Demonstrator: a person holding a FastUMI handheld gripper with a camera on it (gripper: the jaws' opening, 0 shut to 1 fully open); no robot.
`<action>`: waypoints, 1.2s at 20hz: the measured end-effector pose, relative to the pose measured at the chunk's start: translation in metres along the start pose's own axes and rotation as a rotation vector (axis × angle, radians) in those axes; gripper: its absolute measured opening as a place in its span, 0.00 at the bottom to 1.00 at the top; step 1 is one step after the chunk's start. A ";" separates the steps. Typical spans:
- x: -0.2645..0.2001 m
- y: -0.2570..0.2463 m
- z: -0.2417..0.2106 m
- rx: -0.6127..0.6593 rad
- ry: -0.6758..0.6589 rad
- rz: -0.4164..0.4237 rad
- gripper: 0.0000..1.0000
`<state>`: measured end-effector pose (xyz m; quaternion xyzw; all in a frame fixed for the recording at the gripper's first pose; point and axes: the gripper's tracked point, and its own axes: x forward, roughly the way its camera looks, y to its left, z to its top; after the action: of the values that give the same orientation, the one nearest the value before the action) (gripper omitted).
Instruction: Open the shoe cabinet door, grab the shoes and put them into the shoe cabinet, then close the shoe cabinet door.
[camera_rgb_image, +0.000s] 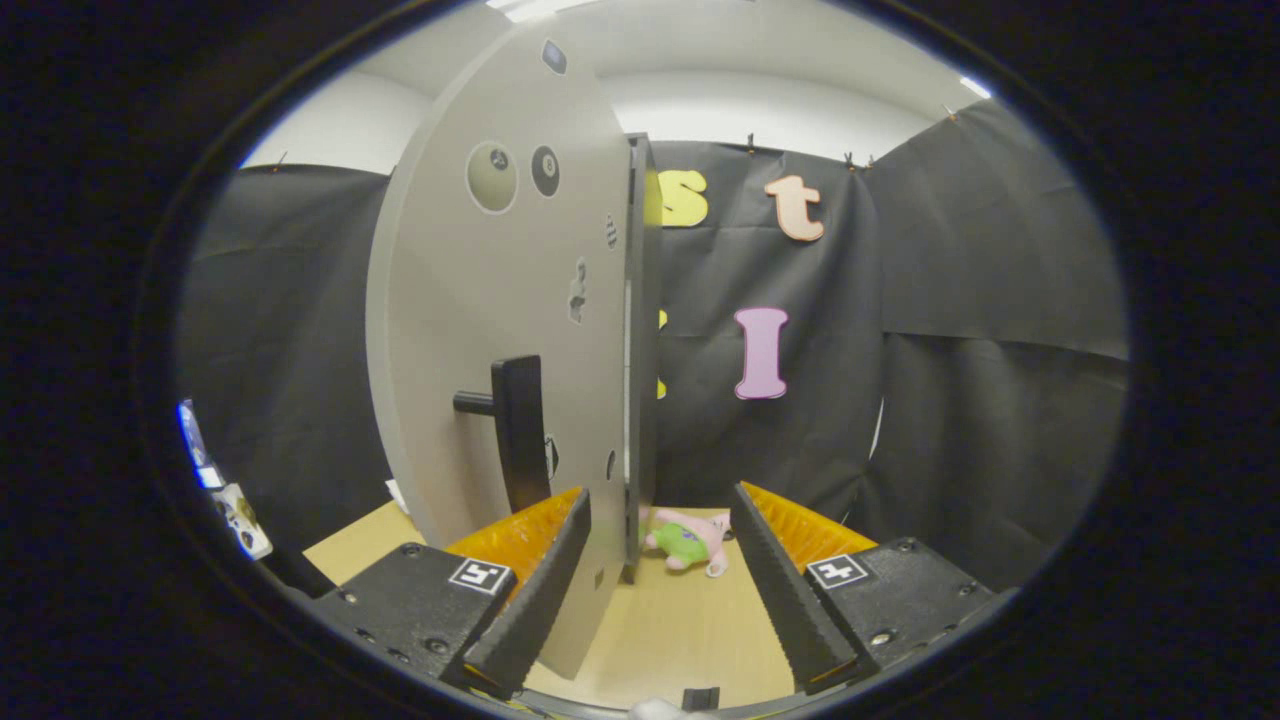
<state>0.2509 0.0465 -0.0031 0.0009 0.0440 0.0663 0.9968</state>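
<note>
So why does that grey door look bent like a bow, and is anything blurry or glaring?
In the gripper view the fisheye lens bows the cabinet door; it is likely flat. The open gripper straddles the door's edge. Light is soft and even, with bright ceiling strips above. The handle and pink plush toy look sharp.

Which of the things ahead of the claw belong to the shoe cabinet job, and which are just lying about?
Job:
- cabinet door, its edge between the open claw fingers
- black door handle
- cabinet edge behind the door

Lying about:
- pink and green plush toy on the table, beyond the fingers
</note>
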 end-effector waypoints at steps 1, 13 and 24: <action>0.001 0.014 -0.002 0.000 0.006 0.014 0.93; 0.087 0.192 0.003 -0.046 0.003 0.113 0.94; 0.135 0.243 0.007 -0.035 0.004 0.093 1.00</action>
<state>0.3528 0.3057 -0.0057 -0.0148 0.0449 0.1131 0.9925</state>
